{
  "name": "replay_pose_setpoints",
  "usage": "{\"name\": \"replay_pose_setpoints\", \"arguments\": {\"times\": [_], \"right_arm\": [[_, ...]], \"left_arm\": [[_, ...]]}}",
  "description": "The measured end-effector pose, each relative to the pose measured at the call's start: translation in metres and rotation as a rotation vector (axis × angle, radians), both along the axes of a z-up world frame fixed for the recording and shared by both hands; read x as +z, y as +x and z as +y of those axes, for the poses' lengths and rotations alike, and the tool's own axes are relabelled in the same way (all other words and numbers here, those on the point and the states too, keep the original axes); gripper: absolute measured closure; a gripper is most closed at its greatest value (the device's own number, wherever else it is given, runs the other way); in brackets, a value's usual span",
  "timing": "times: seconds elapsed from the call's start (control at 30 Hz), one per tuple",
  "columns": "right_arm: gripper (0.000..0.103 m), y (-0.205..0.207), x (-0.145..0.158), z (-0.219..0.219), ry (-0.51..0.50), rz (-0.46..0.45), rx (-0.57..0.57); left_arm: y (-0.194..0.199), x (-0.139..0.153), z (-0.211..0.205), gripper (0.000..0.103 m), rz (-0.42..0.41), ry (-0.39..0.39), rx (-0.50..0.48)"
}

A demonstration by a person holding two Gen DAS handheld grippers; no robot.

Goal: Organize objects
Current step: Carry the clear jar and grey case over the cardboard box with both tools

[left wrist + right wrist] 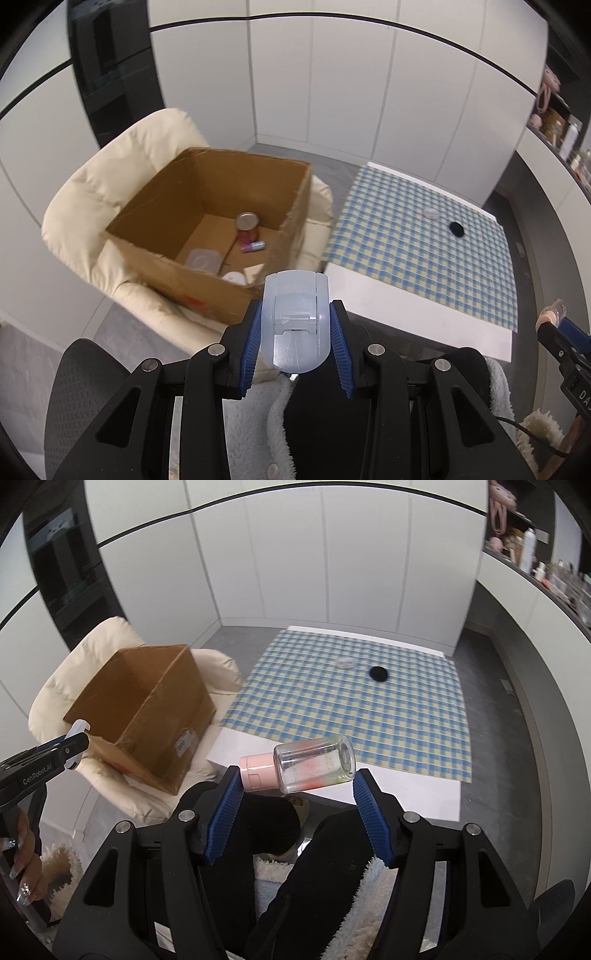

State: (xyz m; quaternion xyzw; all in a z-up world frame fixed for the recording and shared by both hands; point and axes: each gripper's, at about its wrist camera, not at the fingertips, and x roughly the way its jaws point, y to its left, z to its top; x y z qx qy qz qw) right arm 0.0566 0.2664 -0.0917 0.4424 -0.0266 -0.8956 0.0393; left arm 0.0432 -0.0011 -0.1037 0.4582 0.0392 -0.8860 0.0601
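Here, a translucent, round-ended plastic case (295, 319) is clamped between the ribbed blue pads of the left gripper (295, 328), above the near edge of an open cardboard box (207, 206) set on a cream padded chair (92, 192). A clear bottle (314, 762) with a pink cap is gripped lengthwise by the right gripper (297, 779), beside the checked table (369, 709), where a black disc (378, 673) and clear lid (346, 663) are left.
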Motion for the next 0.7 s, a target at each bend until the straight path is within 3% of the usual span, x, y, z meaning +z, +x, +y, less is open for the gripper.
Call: {"name": "replay_pose_setpoints", "arguments": {"times": [0.7], "right_arm": [[0.039, -0.033, -0.017, -0.115, 0.014, -0.032, 0.308]], "left_arm": [[0.023, -0.013, -0.087, 0.067, -0.026, 0.01, 0.233]]}}
